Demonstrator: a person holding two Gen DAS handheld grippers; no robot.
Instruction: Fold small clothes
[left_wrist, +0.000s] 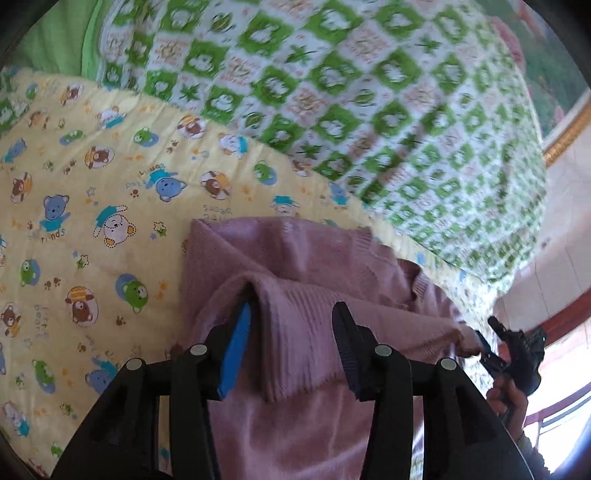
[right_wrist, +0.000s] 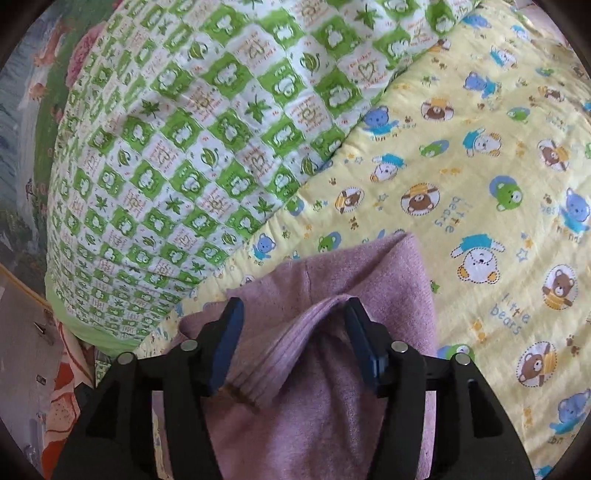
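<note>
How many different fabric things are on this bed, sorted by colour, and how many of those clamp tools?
Pink knitted garment: 1
Yellow bear-print sheet: 1
Green-and-white checked quilt: 1
Handheld grippers: 2, the left gripper and the right gripper
Total: 5

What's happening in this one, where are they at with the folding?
A person with a gripper in each hand is folding a small pink knit sweater on a yellow bear-print sheet, beside a green checked quilt. A ribbed edge of the sweater lies between the fingers of both the left gripper and the right gripper, but both stand open around it, not pinching. The fold looks partly made, with one layer doubled over.
</note>
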